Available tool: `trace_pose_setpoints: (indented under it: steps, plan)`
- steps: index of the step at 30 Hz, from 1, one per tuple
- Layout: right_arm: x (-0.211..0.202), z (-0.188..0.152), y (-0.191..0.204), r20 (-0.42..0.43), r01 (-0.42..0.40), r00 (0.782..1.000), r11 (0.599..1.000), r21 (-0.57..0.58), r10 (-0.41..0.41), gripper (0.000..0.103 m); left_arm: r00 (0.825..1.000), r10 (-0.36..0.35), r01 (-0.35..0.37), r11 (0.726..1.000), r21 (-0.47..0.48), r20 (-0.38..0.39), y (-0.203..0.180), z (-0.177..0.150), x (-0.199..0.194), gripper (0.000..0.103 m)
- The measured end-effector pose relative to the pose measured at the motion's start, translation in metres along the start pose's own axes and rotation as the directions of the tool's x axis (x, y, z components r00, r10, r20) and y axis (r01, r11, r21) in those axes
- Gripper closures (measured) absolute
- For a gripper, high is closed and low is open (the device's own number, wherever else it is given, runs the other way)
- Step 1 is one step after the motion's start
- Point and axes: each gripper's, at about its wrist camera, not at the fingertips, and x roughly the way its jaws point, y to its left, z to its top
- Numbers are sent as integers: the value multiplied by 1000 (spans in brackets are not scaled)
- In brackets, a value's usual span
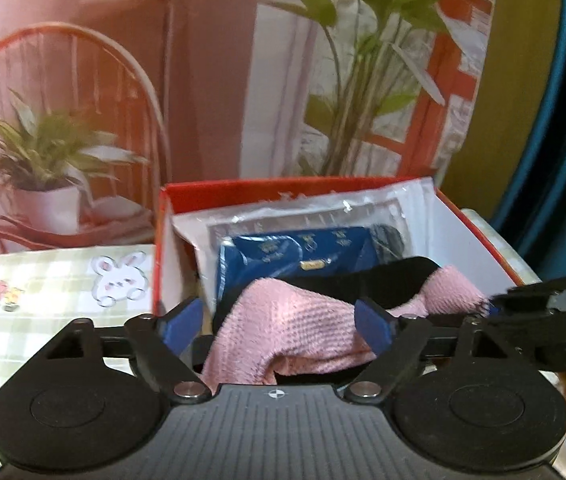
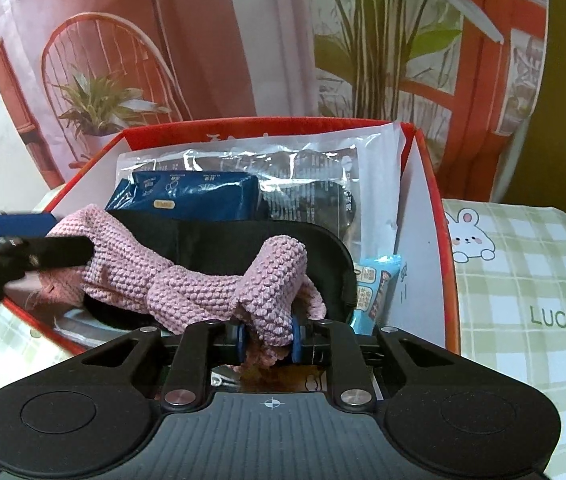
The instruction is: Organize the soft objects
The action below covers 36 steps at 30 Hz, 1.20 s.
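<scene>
- The pink knitted cloth [image 2: 187, 280] lies draped across the top of the open red box [image 2: 449, 240], its long axis running crosswise from the left gripper [image 1: 285, 326] to the right gripper [image 2: 269, 340], sagging in the middle and rising in a hump just ahead of the right one.
- Under the cloth, a black curved soft item [image 2: 243, 240] spans the box. Beyond it, farther from both grippers, stand a dark blue packet [image 2: 191, 196] and a clear plastic-wrapped pack [image 2: 323, 168] leaning on the far wall.
- To the right of the right gripper, inside the box, a light blue packet [image 2: 375, 292] stands against the white inner wall.
- The box rests on a green checked cloth with rabbits [image 2: 523, 280], which spreads out on both sides.
- The left gripper's jaws stand wide. The cloth lies between the blue pads [image 1: 181, 322], which do not press it.
- The right gripper is narrow, its pads pinching a bunched end of the cloth.
- In the right wrist view the left gripper's finger [image 2: 59, 254] reaches in from the left, beside the cloth's far end.
</scene>
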Motion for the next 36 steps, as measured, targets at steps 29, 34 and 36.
trace_pose_setpoints:
  steps: [29, 34, 36]
  plan:
    - [-141, 19, 28, 337, 153, 932, 987, -40, -131, 0, 938, 235, -250, 968, 27, 256, -38, 11, -141, 0]
    - [-181, 19, 38, 398, 158, 906, 987, -9, -141, 0, 931, 214, -230, 973, 19, 295, -52, 11, -179, 0]
    - [-198, 17, 41, 427, 158, 893, 987, 1, -143, 0, 930, 218, -233, 972, 15, 297, -55, 11, -192, 0]
